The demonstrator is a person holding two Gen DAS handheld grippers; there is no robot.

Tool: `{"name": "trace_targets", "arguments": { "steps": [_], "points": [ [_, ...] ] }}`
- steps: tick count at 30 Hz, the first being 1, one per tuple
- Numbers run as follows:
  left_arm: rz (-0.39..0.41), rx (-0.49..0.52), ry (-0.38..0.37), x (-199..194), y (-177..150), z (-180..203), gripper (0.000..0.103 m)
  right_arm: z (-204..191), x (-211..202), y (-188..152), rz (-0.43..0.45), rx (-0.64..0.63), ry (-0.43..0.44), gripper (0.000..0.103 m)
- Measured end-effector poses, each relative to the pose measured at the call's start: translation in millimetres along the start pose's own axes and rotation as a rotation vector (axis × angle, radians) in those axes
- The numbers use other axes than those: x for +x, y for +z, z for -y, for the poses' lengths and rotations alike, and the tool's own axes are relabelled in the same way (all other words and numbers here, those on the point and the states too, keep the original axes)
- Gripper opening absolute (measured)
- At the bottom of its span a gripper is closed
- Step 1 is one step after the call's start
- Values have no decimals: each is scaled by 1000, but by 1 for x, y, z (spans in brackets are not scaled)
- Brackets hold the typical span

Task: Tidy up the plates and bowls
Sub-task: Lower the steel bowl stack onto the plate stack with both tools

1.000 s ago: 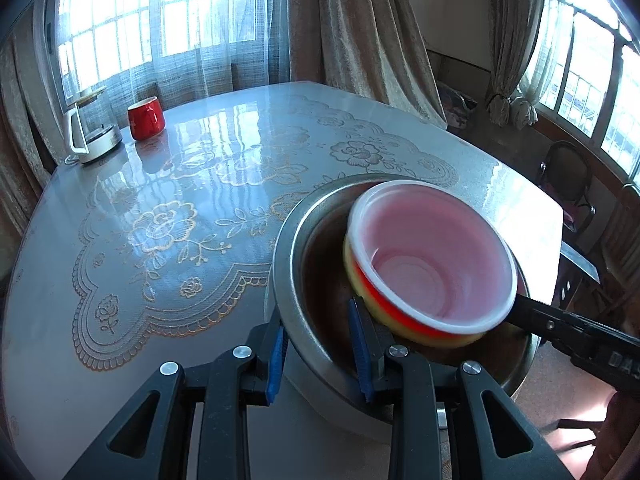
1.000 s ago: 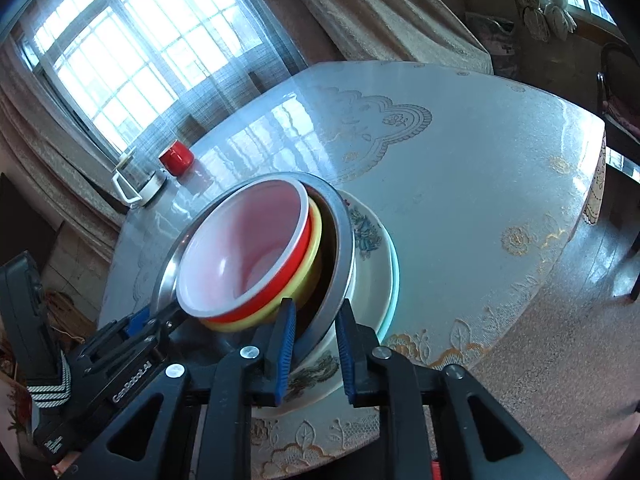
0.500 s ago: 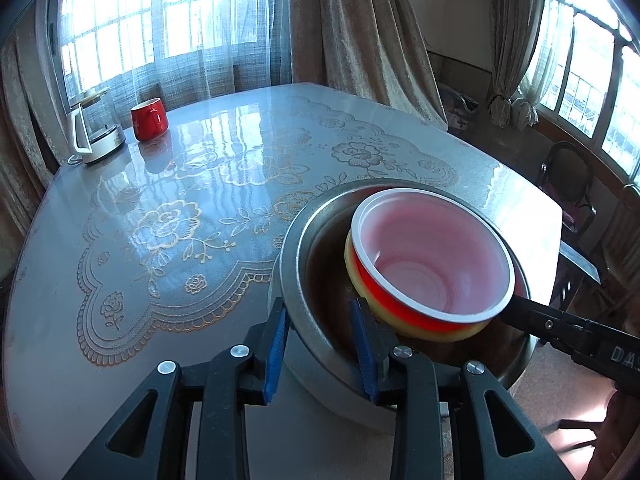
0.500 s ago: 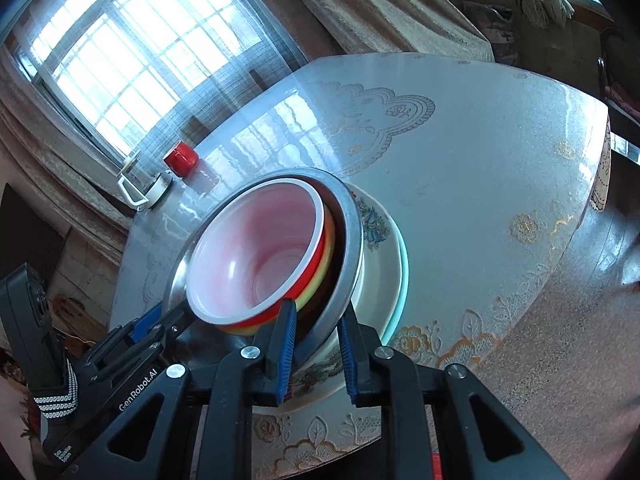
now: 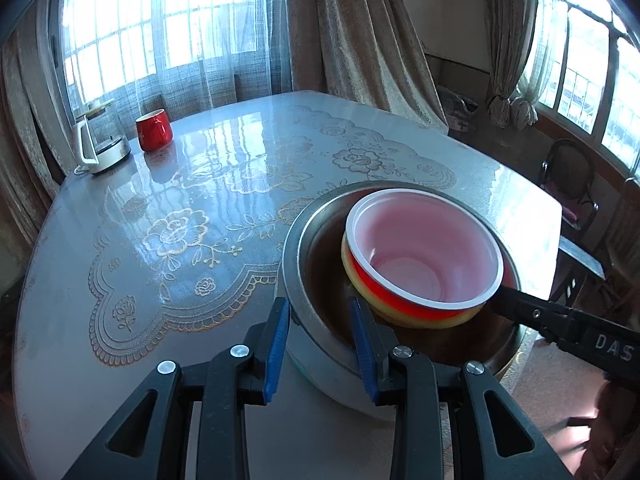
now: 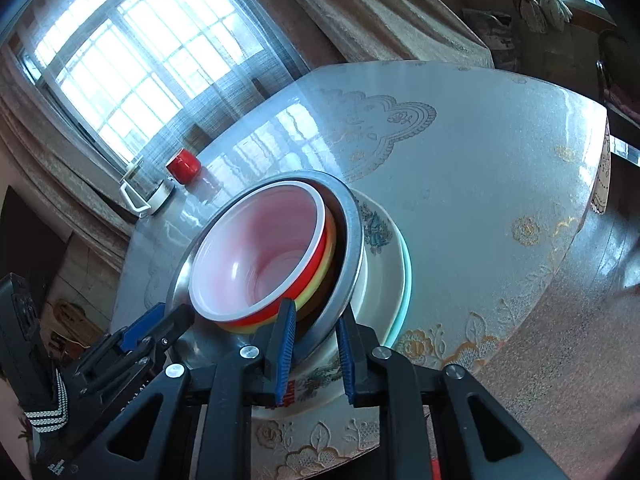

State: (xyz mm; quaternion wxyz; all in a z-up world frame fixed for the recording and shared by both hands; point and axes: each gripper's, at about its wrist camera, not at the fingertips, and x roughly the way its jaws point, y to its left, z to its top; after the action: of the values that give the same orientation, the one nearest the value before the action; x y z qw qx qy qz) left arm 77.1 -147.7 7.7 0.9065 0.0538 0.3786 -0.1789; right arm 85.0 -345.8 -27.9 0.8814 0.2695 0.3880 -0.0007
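A steel bowl holds a red bowl with a white inside nested in a yellow bowl. The steel bowl rests on a floral plate stacked on a teal-edged plate. My left gripper straddles the steel bowl's near rim, jaws closed on it. My right gripper clamps the opposite rim; it also shows in the left wrist view. The stack looks tilted in the right wrist view.
A round table with a lace-pattern cover under glass. A red mug and a glass kettle on a white base stand at the far edge. Chairs stand to the right.
Both grippers keep their grip on the steel bowl's rim. The stack has shifted slightly and the views have drawn back a little; the nested bowls tilt more in the right wrist view.
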Motion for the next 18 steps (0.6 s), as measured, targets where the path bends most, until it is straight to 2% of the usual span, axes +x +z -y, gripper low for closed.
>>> {"name": "trace_targets", "arguments": {
  "steps": [4,8,18],
  "points": [
    [12,10,1,-6,-2,1,34,3,-1,-3,4,20,-2,27],
    [9,3,-3,-8,-4,1,34,-2,-3,-6,4,-8,-15,28],
    [24,-10,16,-24,-14,-4,62,-19,-5,-13,-1,-55,-21,32]
  ]
}}
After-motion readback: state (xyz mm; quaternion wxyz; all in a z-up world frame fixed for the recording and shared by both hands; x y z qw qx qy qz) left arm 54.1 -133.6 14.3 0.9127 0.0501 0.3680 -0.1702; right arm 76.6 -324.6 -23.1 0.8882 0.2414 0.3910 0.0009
